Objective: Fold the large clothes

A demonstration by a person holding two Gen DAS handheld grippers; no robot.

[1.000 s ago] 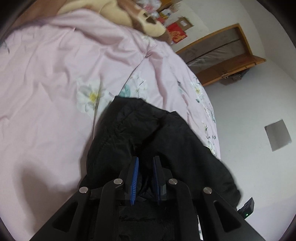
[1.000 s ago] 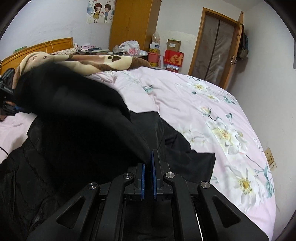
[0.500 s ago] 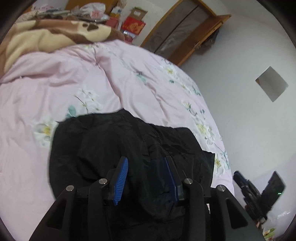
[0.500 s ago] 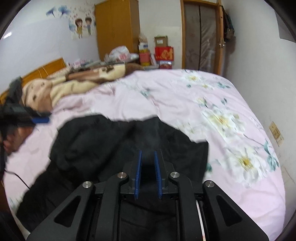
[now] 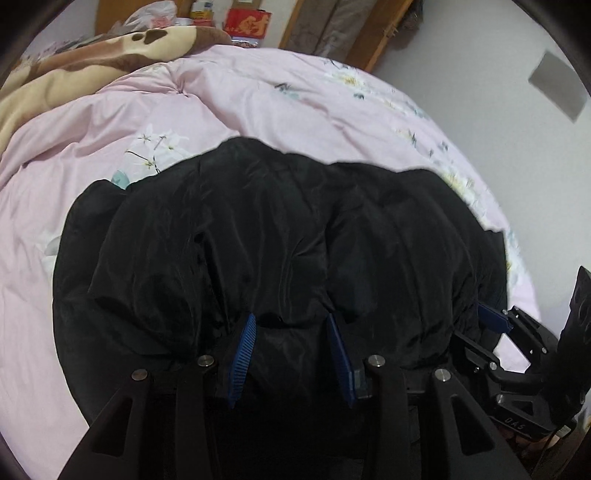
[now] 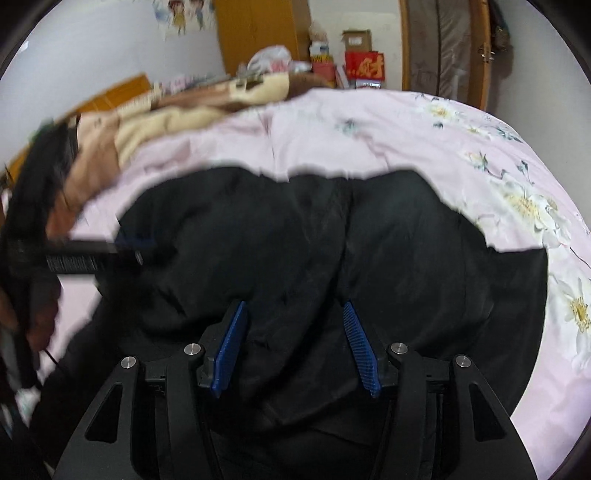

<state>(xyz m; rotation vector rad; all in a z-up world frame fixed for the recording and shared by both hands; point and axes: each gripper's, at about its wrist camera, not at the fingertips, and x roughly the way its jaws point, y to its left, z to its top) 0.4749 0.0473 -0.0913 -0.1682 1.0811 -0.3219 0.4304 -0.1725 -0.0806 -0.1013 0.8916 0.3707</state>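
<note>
A black padded jacket (image 5: pixel 280 240) lies folded in a thick bundle on the pink floral quilt (image 5: pixel 122 110). My left gripper (image 5: pixel 291 325) hangs over the jacket's near edge. Its blue pads stand apart, and black fabric lies under the gap without being pinched. To the right, at the jacket's right edge, is my right gripper (image 5: pixel 495 321). In the right wrist view the jacket (image 6: pixel 332 240) fills the middle. There the right gripper (image 6: pixel 293 310) is opening its jaws above the cloth and grips nothing. The left gripper (image 6: pixel 122 245) shows blurred at the jacket's left side, held by a hand.
A brown and cream blanket (image 5: pixel 74 62) is bunched at the head of the bed. Behind it stand a wooden wardrobe (image 6: pixel 258 33), red boxes (image 6: pixel 364 66) and a wooden door (image 6: pixel 447 48). A white wall (image 5: pixel 535 155) runs close along the bed's right edge.
Both grippers were shut on the raised jacket. They have since parted their jaws and let it go. The jacket now lies folded over on the quilt. Both hands have come lower and nearer to it.
</note>
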